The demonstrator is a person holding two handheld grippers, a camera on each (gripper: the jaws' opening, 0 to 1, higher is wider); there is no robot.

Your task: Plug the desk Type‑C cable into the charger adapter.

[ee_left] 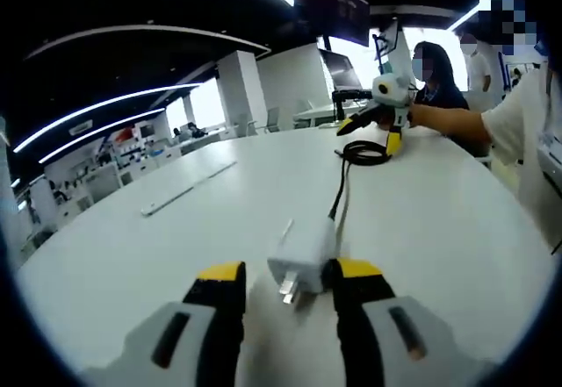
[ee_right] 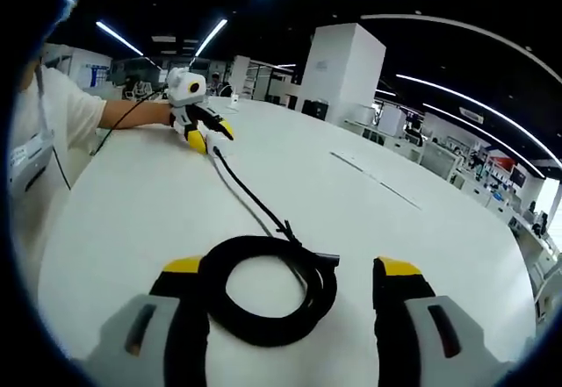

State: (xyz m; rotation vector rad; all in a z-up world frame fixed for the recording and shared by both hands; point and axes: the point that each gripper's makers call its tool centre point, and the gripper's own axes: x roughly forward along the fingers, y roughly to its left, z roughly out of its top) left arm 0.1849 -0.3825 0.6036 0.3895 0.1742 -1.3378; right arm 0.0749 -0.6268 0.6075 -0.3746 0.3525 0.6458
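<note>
Charger adapter (ee_left: 303,251) lies prongs toward wide left tongs (ee_left: 285,283); right tongs (ee_right: 291,280) wide around cable coil (ee_right: 268,290).

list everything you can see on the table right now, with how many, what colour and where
Charger adapter: one, white, lying on the table between the left claw's jaws, prongs toward the camera.
Cable: one, black, coiled between the right claw's jaws, running on to the adapter.
Table: one, white, round-edged.
Strip: one, white, flat on the table beyond the adapter.
Left claw: one, yellow-tipped black jaws, open around the adapter.
Right claw: one, same colours, open around the coil.
Sleeve: one, white, table edge.
</note>
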